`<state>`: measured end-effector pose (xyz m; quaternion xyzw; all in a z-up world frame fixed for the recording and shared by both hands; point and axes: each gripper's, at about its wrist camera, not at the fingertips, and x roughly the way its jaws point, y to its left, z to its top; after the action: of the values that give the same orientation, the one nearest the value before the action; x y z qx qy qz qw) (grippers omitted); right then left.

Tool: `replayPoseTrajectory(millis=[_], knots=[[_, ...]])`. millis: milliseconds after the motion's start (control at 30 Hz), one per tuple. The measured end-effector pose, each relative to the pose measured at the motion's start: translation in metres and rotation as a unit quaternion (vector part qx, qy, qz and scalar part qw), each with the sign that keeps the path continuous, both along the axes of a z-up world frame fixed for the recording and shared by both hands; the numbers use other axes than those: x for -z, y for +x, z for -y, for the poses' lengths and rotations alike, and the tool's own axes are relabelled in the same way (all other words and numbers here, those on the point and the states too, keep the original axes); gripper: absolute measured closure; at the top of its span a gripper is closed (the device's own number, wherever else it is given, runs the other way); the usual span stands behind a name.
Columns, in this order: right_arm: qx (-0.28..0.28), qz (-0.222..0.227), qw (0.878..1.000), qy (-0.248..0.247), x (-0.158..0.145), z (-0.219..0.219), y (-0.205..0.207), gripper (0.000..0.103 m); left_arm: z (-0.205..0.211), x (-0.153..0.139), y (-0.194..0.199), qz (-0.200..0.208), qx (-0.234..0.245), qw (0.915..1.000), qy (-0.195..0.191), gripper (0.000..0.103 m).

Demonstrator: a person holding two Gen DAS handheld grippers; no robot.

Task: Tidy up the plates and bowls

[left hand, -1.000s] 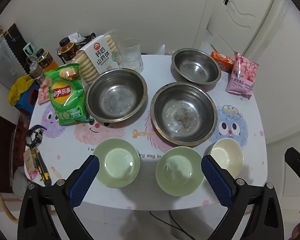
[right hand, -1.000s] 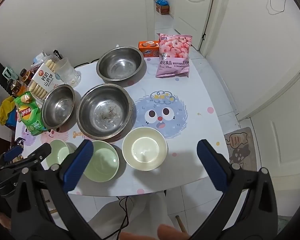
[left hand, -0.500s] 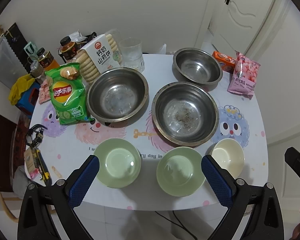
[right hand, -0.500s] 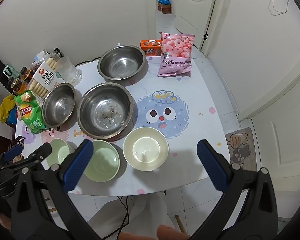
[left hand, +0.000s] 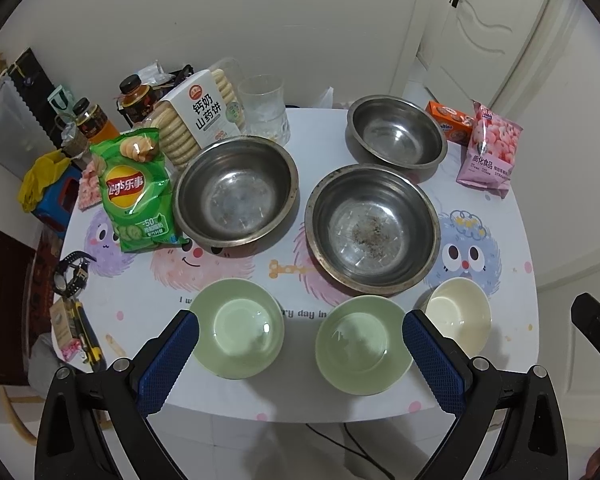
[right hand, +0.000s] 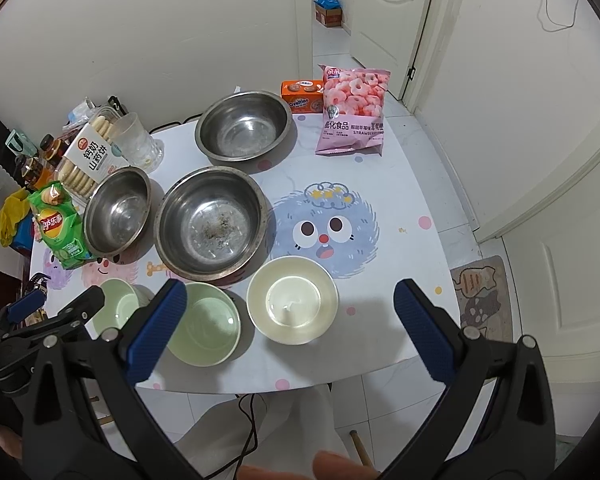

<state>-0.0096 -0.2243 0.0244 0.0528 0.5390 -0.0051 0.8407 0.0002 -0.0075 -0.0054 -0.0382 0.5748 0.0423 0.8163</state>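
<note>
Along the near edge of the table stood three small bowls in a row: a left green bowl, a middle green bowl and, at the right, a cream bowl. All three sat upright and empty, apart from one another. Just beyond them were three steel bowls: the large steel bowl with dark specks on its bottom, its rim close to the middle green bowl and the cream bowl; the left steel bowl beside it; and the far steel bowl behind, toward the right.

The left gripper hung above the near edge with its blue pads spread wide, holding nothing, framing the two green bowls. The right gripper was likewise wide open and empty, with the cream bowl between its pads in its own view.

A green chip bag touched the left steel bowl's left side. Behind lay a biscuit pack and a clear glass. At the far right stood a pink snack bag and an orange box.
</note>
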Motion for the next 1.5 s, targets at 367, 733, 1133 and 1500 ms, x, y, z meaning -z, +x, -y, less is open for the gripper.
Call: replayPoseTrajectory(millis=[367,733,1133,1500], knots=[[0.0,0.0,1.0,-0.001,0.0,-0.001,0.0,0.0,-0.003,0.0,0.004,-0.003,-0.002,1.0,-0.003,0.0],[0.0,0.001,1.0,0.001,0.0,-0.002,0.003,0.0,-0.002,-0.002,0.002,0.003,0.006,1.0,-0.002,0.0],[-0.001,0.0,1.0,0.003,0.001,-0.006,0.005,0.0,0.004,-0.002,0.002,-0.003,0.015,0.9998,-0.009,0.0],[0.001,0.004,1.0,0.016,0.002,-0.005,0.009,0.0,-0.007,0.001,0.006,-0.015,-0.001,0.9981,-0.06,0.0]])
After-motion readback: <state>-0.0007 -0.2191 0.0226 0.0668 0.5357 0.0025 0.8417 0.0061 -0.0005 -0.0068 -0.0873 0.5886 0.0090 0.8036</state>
